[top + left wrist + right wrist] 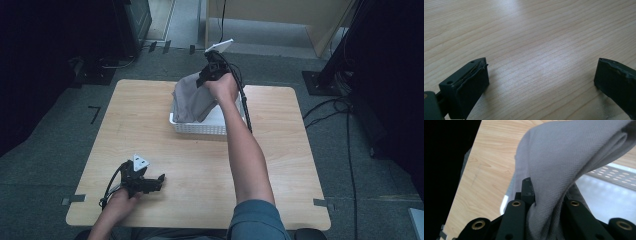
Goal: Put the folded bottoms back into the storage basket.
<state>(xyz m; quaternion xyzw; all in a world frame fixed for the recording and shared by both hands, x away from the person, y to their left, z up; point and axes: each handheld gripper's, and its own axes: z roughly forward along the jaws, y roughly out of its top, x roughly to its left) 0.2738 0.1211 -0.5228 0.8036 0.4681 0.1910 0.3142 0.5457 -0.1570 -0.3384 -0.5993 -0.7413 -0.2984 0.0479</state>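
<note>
Nearest to you, your left claw [159, 178] rests low on the tabletop [200, 170] close to its front-left corner, with its jaws spread wide and nothing between them; in the left gripper view there is bare wood grain between the two black pads [471, 87]. Farther away, your right arm reaches across to the white basket [200, 128], which stands near the far edge of the tabletop. There your right claw [204, 79] is pressed together on a fold of the grey cloth [192, 97], and the right gripper view shows the fabric bunched tightly between the jaws. The cloth hangs from this pinch, and its lower part is already inside the basket, leaning against the left wall. I judge that the work is putting the cloth into the basket and that it is well advanced: the cloth is over and partly in the basket, but you have not let it go, and the upper part is above the rim. You cannot see the bottom of the basket, because the cloth and your hand cover it, so whether something else lies inside is not clear. The fingertips of the right claw are hidden in the fabric.
</note>
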